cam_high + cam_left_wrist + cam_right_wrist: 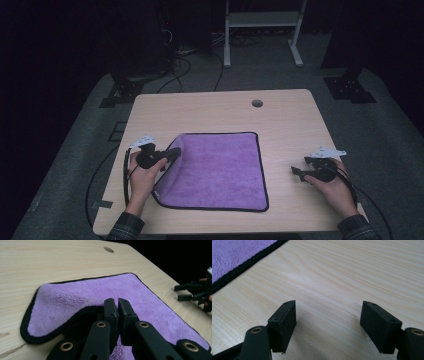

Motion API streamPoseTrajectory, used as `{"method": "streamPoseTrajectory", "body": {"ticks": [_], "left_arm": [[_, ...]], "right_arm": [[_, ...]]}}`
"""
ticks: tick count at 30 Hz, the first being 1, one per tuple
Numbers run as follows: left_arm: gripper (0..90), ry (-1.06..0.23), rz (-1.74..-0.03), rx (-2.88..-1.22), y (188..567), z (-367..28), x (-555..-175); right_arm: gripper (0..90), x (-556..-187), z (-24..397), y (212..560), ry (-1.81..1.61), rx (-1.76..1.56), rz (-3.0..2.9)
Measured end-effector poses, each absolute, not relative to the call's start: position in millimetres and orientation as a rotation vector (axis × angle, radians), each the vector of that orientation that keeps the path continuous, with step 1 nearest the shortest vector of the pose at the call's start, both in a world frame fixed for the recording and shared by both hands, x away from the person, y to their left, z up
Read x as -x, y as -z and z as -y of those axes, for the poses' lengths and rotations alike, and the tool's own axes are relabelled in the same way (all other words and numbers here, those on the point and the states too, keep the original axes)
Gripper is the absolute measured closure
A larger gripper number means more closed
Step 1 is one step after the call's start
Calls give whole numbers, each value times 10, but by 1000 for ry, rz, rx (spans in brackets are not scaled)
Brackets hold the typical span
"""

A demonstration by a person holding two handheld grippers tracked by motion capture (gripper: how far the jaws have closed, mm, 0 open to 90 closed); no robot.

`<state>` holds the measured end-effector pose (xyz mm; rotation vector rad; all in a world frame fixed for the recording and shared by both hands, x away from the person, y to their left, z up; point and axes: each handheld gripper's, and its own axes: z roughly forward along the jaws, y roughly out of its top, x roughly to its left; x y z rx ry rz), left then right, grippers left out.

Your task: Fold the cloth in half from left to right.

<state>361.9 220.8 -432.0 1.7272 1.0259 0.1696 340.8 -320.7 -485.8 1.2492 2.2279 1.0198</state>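
Overhead, a pale wood worktop (290,120) stands on grey floor in a dark room where the far corners are lost, its purple cloth (220,170) lying mid-worktop with the near-left edge pinched and lifted by the clenched left claw (175,151), hiding the cloth's underside, while the right claw (300,167) rests released.

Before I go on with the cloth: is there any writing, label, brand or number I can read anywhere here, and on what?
None can be read in any of the three views.
Purple cloth: plain pile with a black hem, no tag or print showing.
Table: bare wood grain and one round hole, no marks.
Left gripper, shut on the cloth's edge: plain black jaws, no lettering.
Right gripper, open over bare wood: no lettering.
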Motion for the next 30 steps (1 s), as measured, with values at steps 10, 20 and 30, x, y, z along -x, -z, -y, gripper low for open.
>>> {"method": "streamPoseTrajectory", "body": {"ticks": [10, 20, 30], "left_arm": [[861, -136, -955, -1757, 4283, -1904, -3695], [862, -102, -890, -1785, 4231, -1586, -3786], [862, -71, -838, -1810, 4234, -1287, -3864]], "right_arm": [[266, -3411, 3207, 4858, -1016, -1257, -2225], [263, -3412, 3207, 4859, -1016, -1255, -2226], [260, -3413, 3207, 4859, -1016, -1254, -2228]]}}
